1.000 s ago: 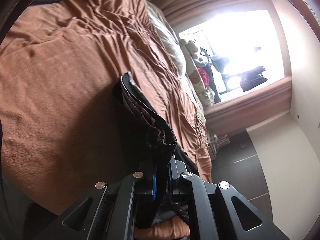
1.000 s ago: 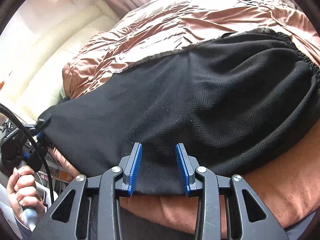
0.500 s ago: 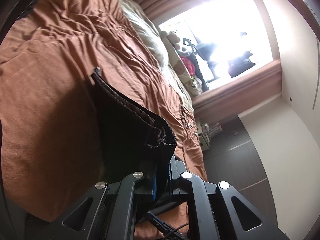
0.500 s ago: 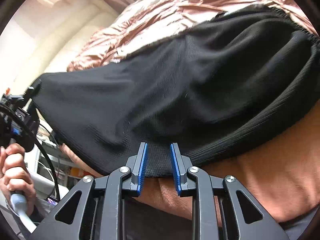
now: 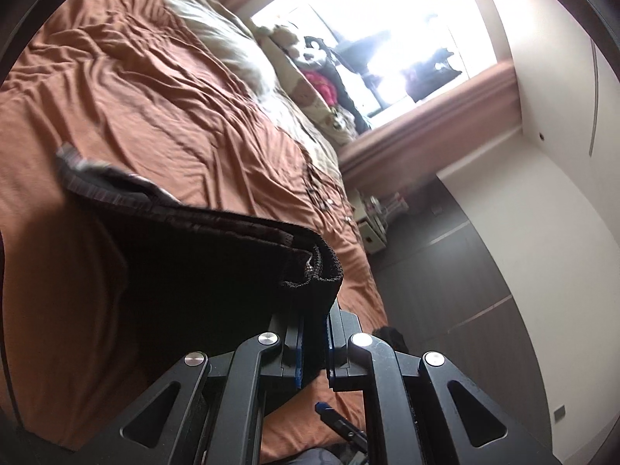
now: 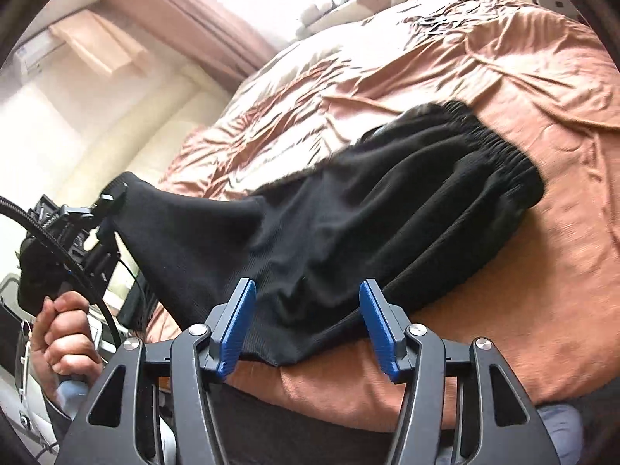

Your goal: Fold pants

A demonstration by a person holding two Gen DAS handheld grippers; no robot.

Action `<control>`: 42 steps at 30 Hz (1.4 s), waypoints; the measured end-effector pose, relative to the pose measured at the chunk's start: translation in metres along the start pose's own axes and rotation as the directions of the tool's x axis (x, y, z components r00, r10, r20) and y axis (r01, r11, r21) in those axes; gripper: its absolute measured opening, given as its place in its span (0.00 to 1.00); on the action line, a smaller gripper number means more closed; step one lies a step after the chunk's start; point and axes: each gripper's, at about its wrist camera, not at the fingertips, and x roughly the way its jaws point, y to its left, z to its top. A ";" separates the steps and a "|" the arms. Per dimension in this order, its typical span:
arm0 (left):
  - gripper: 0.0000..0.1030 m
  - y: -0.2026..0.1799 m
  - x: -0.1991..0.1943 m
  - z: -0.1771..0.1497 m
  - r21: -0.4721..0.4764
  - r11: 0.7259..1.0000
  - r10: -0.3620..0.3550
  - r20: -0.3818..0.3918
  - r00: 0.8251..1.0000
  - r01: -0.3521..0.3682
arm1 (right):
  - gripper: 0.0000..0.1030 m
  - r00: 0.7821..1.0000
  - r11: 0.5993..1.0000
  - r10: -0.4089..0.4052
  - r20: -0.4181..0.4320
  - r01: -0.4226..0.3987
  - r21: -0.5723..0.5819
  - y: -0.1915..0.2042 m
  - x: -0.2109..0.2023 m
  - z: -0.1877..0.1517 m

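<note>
Left gripper [image 5: 313, 343]: jaws clamped tight on a hem of the pants [image 5: 201, 271]; black cloth fills the narrow gap between the blue pads [image 5: 298, 352] and rises in front of the lens.
Right gripper [image 6: 308, 323]: jaws opening, blue pads [image 6: 236, 325] well apart; the pants' [image 6: 348, 224] near edge lies between them, neither pad pressing on it.
Pants: one black pair, lying on the bed [image 6: 523, 77] near its front edge; elastic waistband [image 6: 500, 147] at the far right, the other end lifted off the bed to the left, where the left gripper [image 6: 106, 203] holds it.
Hand [image 6: 64, 333]: one in view, wrapped round the left gripper's handle.
Bed: one, brown wrinkled cover.
Grippers: two, each with two blue pads.
Toys [image 5: 310, 58]: a pile of soft ones at the bed's far end, under the window; number unclear.
</note>
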 end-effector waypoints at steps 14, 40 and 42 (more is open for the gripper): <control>0.08 -0.039 0.084 -0.044 0.036 0.999 -0.021 -0.130 0.991 0.026 | 0.53 0.999 0.999 -0.022 0.047 0.020 0.040 -0.042 -0.053 0.002; 0.91 0.011 0.090 -0.061 -0.054 0.998 0.022 -0.198 0.980 -0.034 | 0.70 0.993 0.990 -0.120 0.013 0.119 0.070 -0.053 -0.062 0.007; 0.95 0.023 0.075 -0.054 -0.067 0.996 0.039 -0.170 0.985 -0.051 | 0.70 0.992 0.991 -0.123 0.005 0.123 0.057 -0.049 -0.056 0.007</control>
